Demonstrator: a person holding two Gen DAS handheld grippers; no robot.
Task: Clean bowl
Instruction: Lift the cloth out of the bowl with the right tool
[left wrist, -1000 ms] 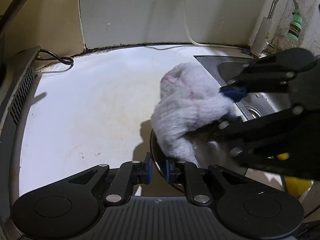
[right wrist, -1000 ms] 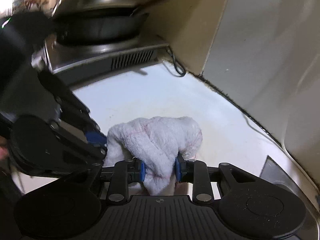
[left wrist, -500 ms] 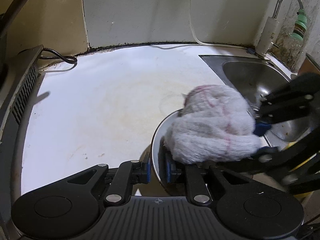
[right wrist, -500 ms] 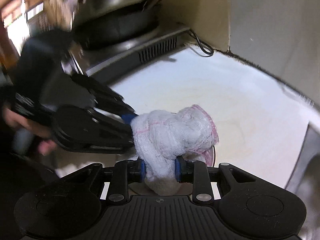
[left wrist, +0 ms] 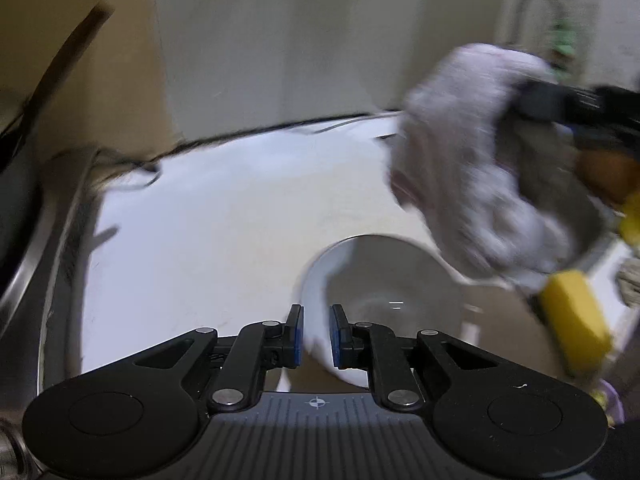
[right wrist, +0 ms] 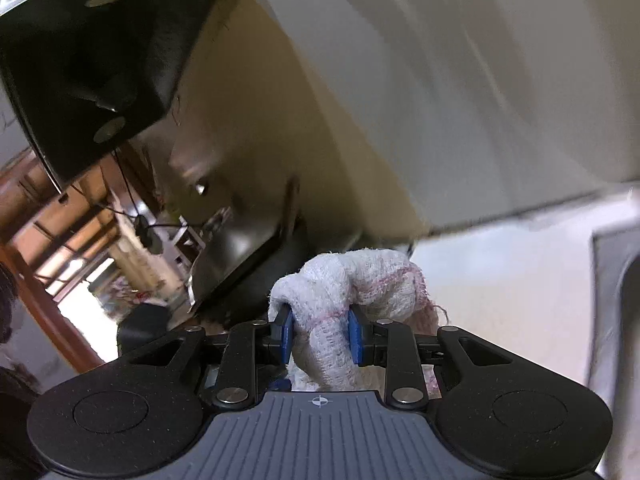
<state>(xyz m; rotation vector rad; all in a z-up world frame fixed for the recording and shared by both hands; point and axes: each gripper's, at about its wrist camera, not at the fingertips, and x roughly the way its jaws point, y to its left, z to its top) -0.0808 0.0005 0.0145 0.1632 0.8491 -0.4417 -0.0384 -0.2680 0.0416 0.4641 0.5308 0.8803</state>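
The left gripper [left wrist: 316, 336] holds a round white ceramic bowl [left wrist: 384, 280] by its near rim, the wall of the bowl pinched between the blue-padded jaws, one pad outside and one inside. The bowl's hollow opens ahead and to the right of those jaws, above the pale, faintly stained surface [left wrist: 224, 216]. Up and to the right of the left jaws, clear of the bowl, hangs a crumpled white terry cloth with a thin pink stripe [left wrist: 472, 168], blurred by motion. The right wrist view shows the right gripper [right wrist: 320, 338] clenched on that cloth [right wrist: 352, 288], a twisted neck of it squeezed between the pads and the bulk bunched just beyond the fingertips. To the left of the left jaws the surface runs bare as far as a grey metal appliance edge [left wrist: 44, 240] with a dark cable [left wrist: 132, 164] at its back corner; straight ahead it ends at a dark seam under a cream wall [left wrist: 280, 48]. To the right lie a blurred yellow sponge-like block [left wrist: 576, 320] and, higher, a curved metal tap [left wrist: 540, 4]. Beyond the right jaws a dark pan [right wrist: 240, 256] sits past the cloth, under a black hood-like box [right wrist: 96, 56].
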